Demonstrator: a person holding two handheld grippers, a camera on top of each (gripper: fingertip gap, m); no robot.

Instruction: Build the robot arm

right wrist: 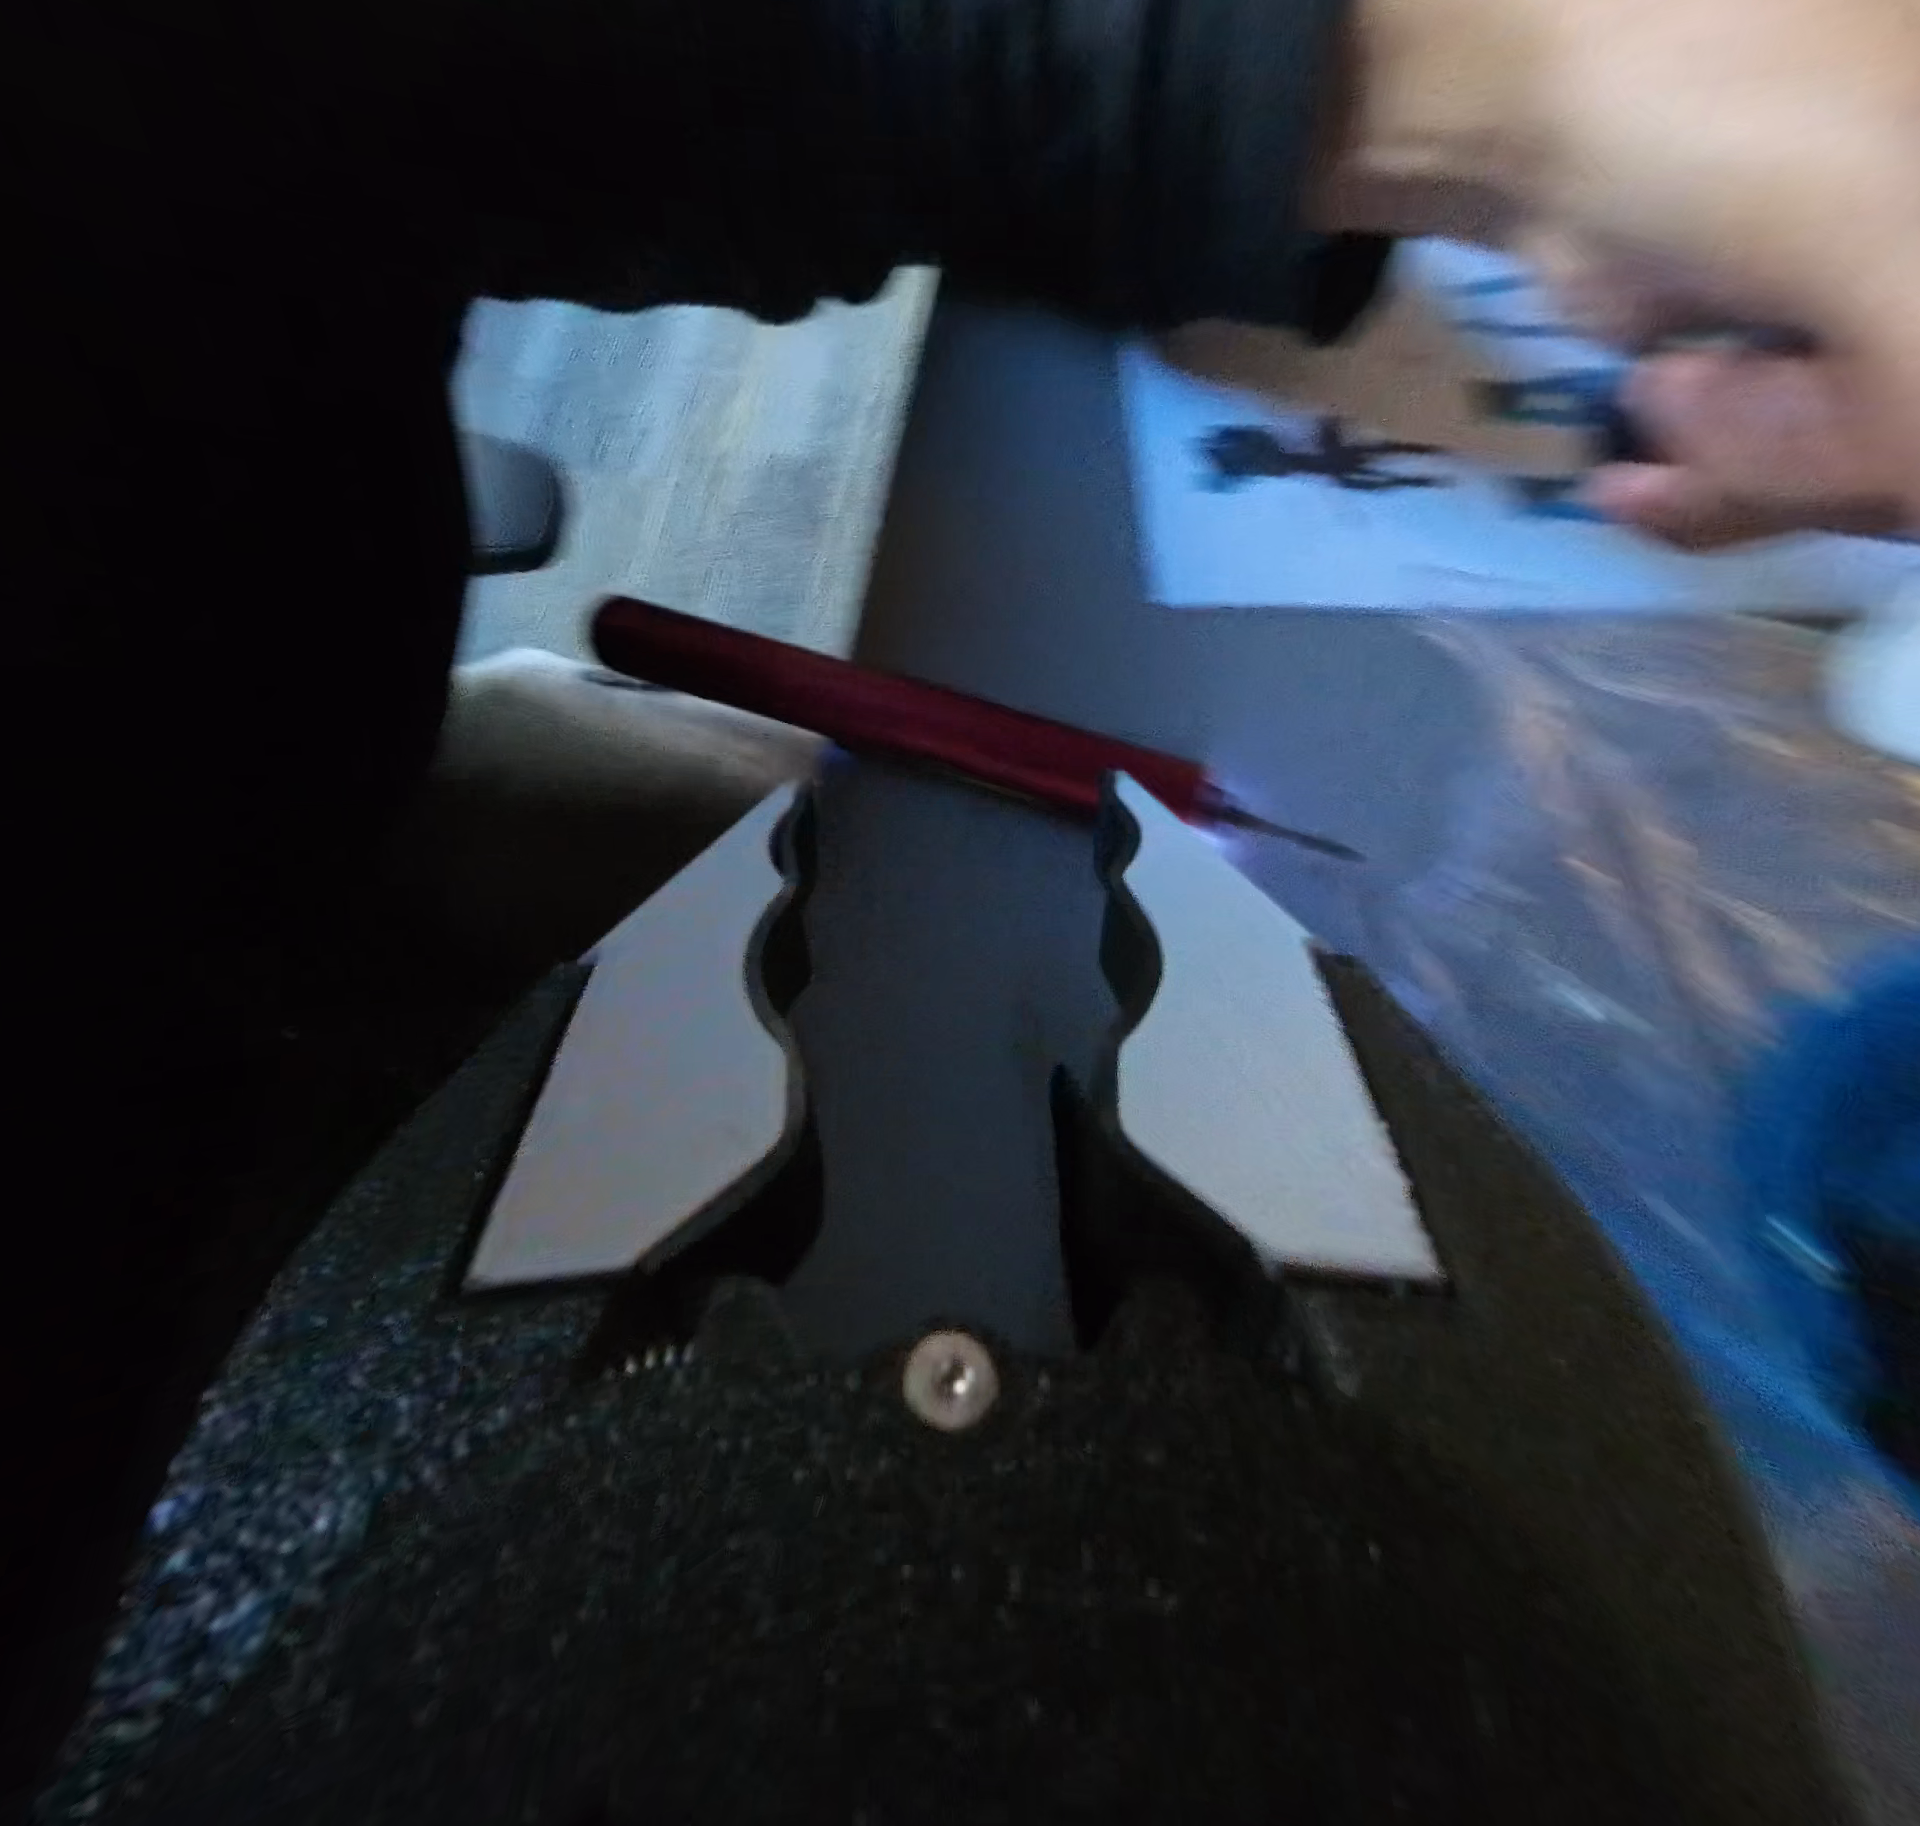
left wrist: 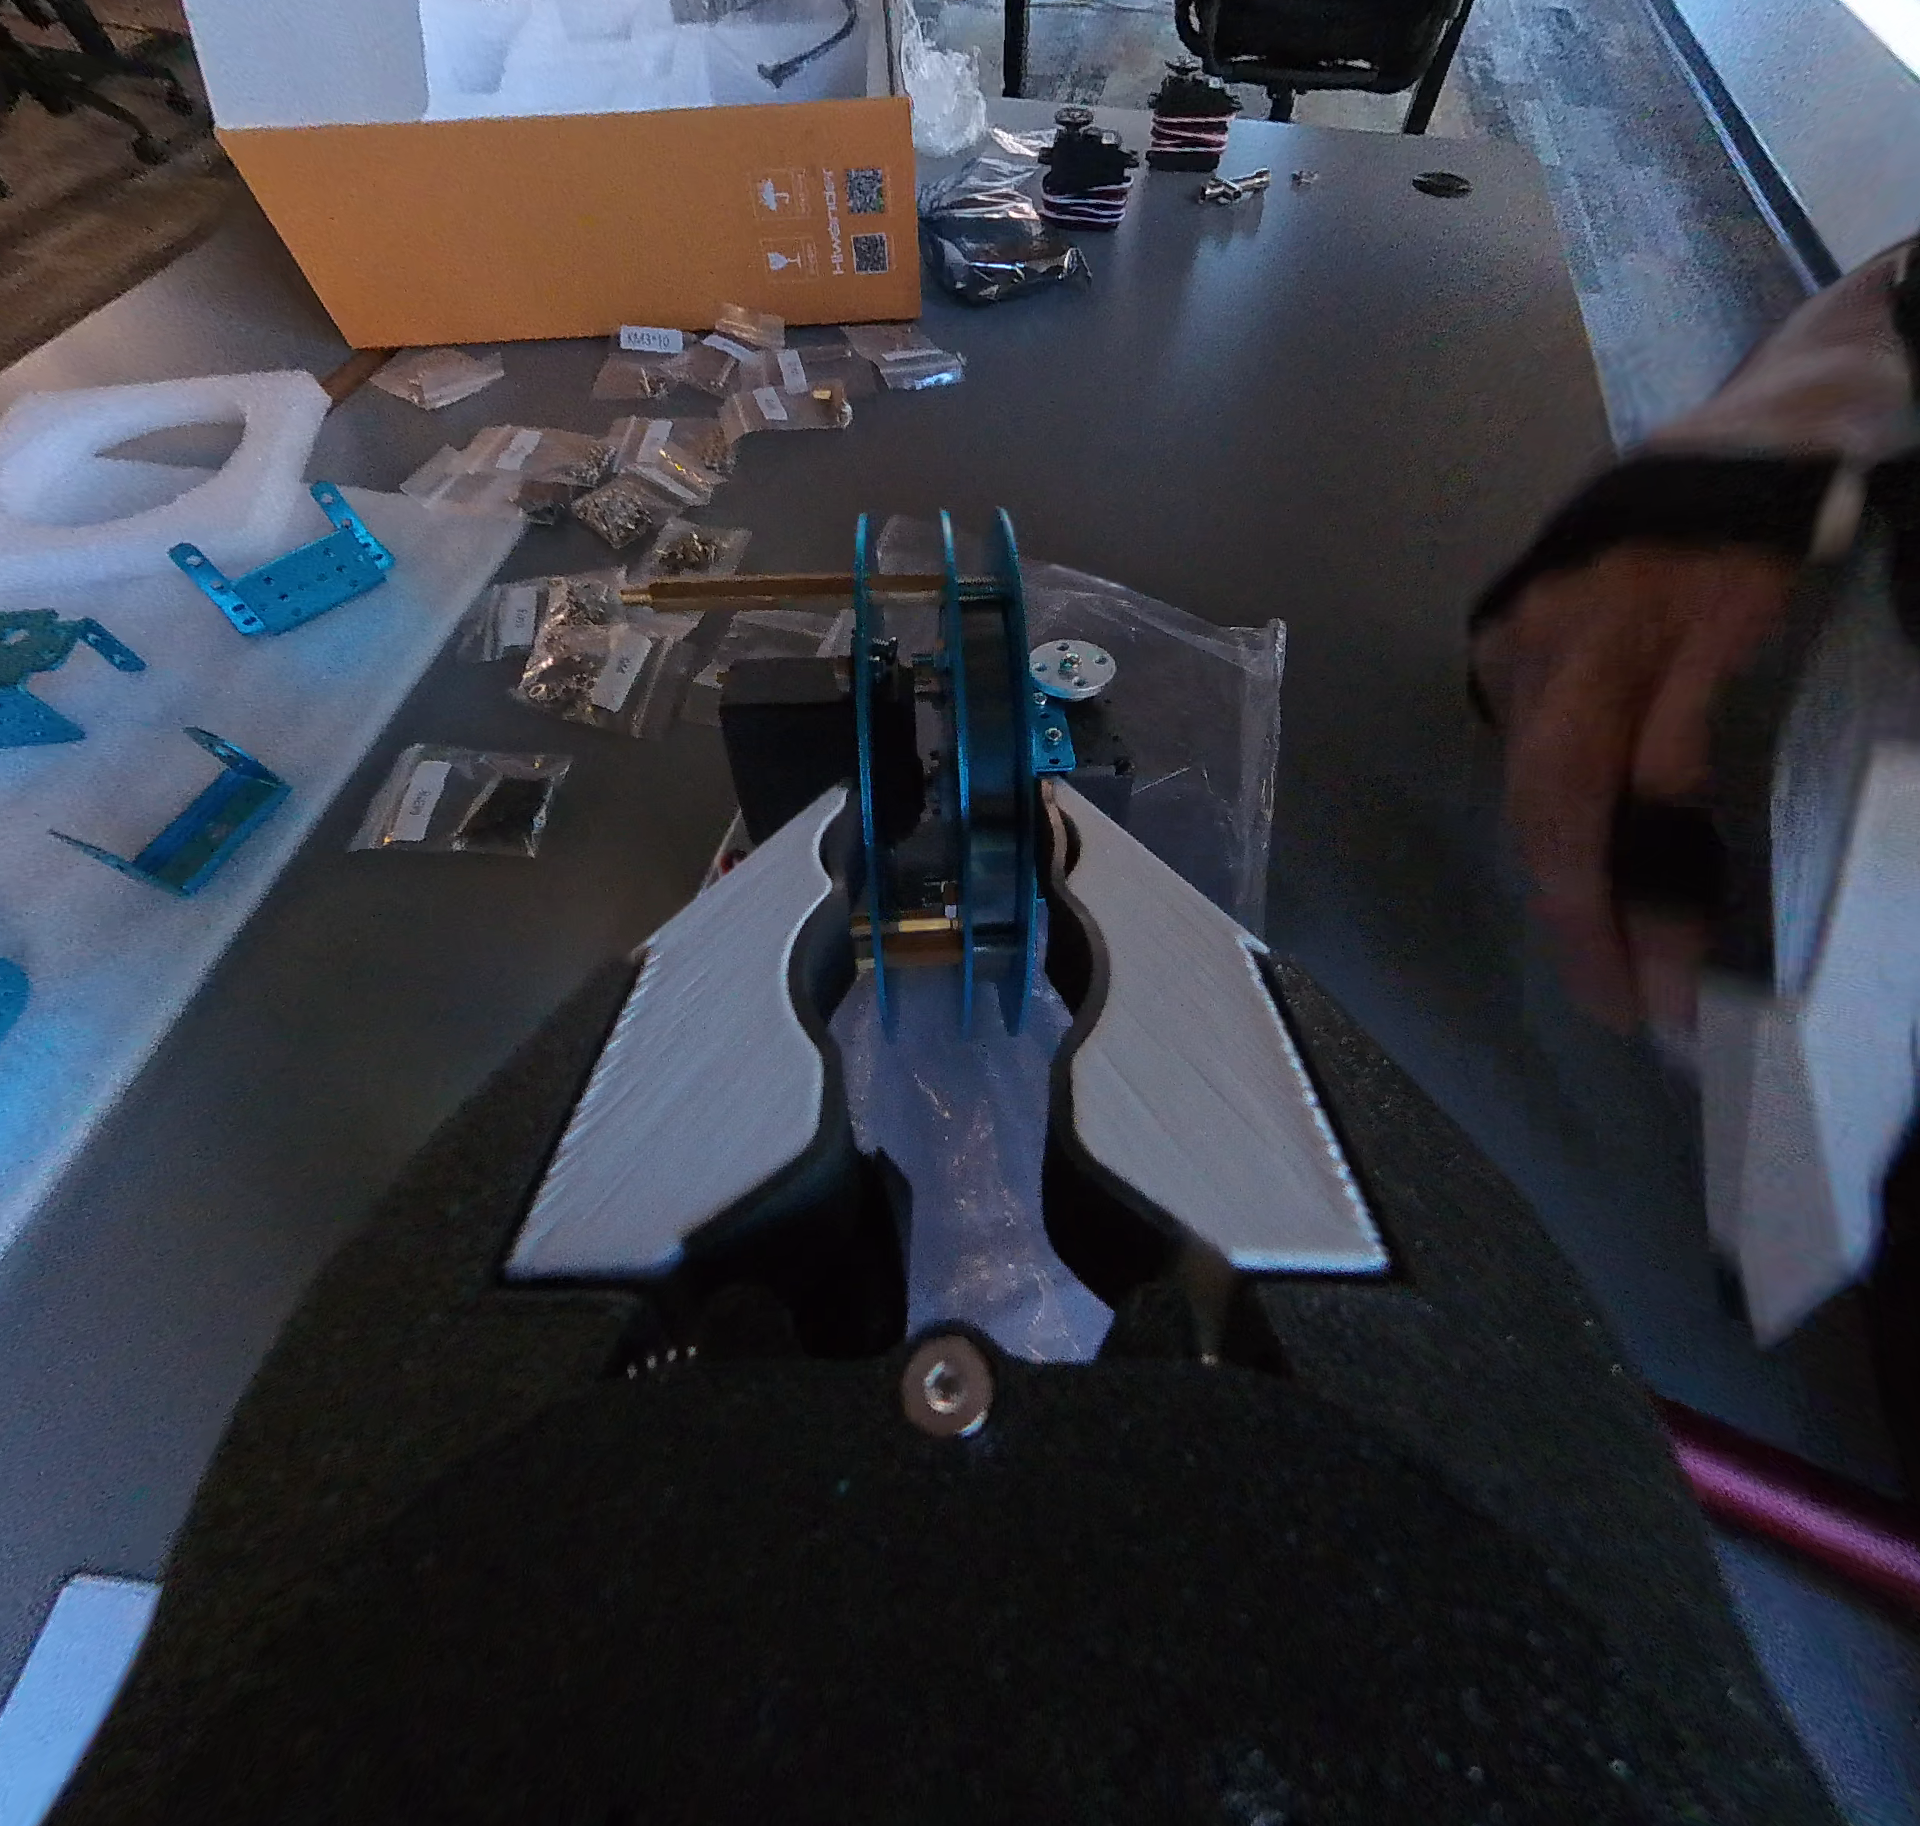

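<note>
Blue disc assembly [left wrist: 940,768] sits clamped between the left gripper [left wrist: 945,820] fingers; right gripper [right wrist: 956,800] fingers spread, red screwdriver [right wrist: 894,711] just beyond, ungrasped.

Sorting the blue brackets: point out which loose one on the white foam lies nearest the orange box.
The U-shaped blue bracket beside the white foam ring. The other bracket lies closer to the camera; the blue plates sit at the left edge.
</note>
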